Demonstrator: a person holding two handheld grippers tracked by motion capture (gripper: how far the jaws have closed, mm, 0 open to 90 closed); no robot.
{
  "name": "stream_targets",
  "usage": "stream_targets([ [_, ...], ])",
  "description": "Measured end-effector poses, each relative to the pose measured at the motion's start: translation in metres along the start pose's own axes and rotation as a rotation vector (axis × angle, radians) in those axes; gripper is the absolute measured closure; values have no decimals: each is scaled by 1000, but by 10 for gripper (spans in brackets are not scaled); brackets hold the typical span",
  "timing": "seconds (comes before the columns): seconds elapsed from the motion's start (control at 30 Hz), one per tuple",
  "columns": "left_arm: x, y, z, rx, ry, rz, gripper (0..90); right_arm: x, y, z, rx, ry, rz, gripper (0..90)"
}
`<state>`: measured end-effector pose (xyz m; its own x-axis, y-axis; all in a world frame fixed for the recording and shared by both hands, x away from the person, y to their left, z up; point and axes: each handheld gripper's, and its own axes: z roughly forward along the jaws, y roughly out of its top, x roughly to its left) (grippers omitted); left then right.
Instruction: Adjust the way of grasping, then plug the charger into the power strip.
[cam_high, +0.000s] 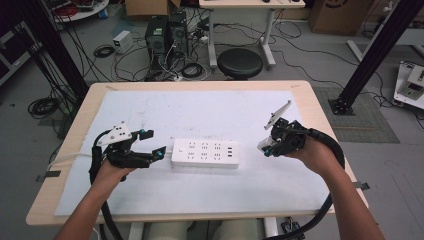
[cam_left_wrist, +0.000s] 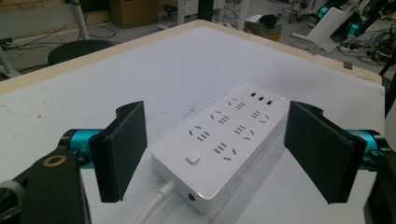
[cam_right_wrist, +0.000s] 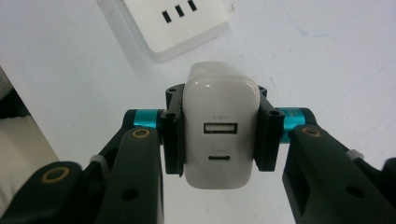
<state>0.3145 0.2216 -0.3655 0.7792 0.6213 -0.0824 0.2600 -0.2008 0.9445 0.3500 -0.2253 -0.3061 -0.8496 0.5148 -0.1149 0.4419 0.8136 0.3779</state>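
Note:
A white power strip (cam_high: 205, 154) lies flat in the middle of the white mat, its cord leaving from the left end. My left gripper (cam_high: 153, 144) stands open just left of that end. In the left gripper view the strip (cam_left_wrist: 224, 140) lies between and beyond the two wide-apart black pads (cam_left_wrist: 122, 149). My right gripper (cam_high: 266, 146) hovers to the right of the strip, shut on a white USB charger (cam_right_wrist: 219, 126) whose two ports face the camera. The strip's USB end (cam_right_wrist: 173, 25) shows above the charger in the right gripper view.
The white mat (cam_high: 200, 110) covers most of the wooden table (cam_high: 300, 87). Beyond the far edge stand a black stool (cam_high: 240, 62), computer towers (cam_high: 165, 32) and tangled cables on the floor. A black frame post (cam_high: 372, 55) rises at the right.

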Motion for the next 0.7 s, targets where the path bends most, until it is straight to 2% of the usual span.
stream_targets([
  [0.2,3,-3,-5,0,11,20,215,-1,15,1,-30,9,-25,632],
  [0.5,11,-12,-10,-3,29,15,214,-2,44,9,-22,30,-77,633],
  [0.7,15,-20,-13,-1,37,6,214,1,64,20,-36,53,-147,633],
])
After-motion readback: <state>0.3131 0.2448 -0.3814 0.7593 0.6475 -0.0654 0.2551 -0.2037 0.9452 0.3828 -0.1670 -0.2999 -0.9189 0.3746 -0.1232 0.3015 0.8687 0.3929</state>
